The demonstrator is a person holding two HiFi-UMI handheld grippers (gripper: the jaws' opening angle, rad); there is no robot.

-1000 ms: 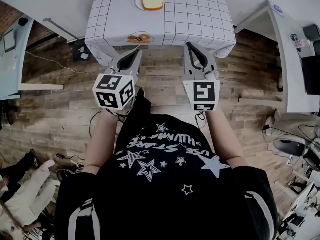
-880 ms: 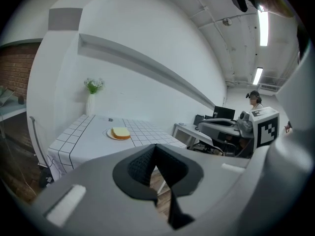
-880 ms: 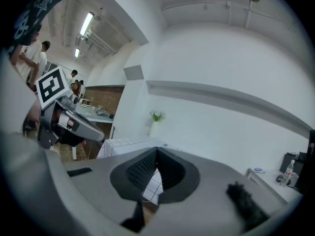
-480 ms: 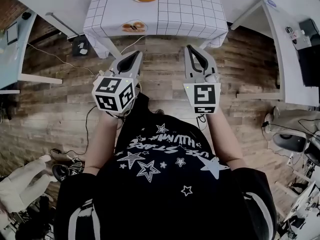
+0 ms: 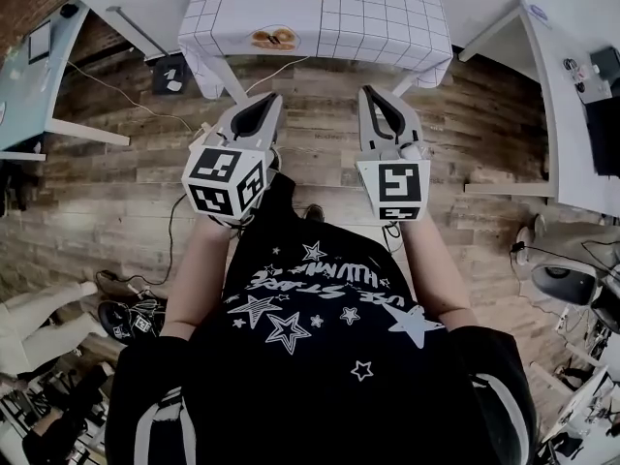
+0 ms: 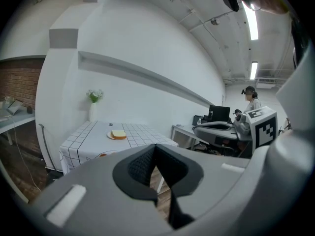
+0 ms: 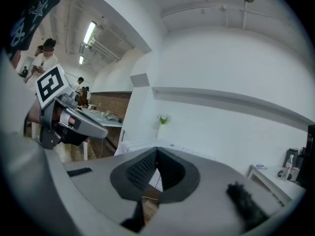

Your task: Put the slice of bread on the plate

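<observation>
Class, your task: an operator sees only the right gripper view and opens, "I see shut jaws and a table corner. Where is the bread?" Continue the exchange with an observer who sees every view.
Observer: The left gripper view shows the pale square slice of bread on a small round white plate on the white grid-clothed table.
Operator: Is the other gripper carrying anything?
Observer: No; the left gripper has its jaws together, nothing between them.
Operator: Are we at the table?
Observer: No; in the head view both it and the right gripper hang over brown wooden floor, short of the table.
</observation>
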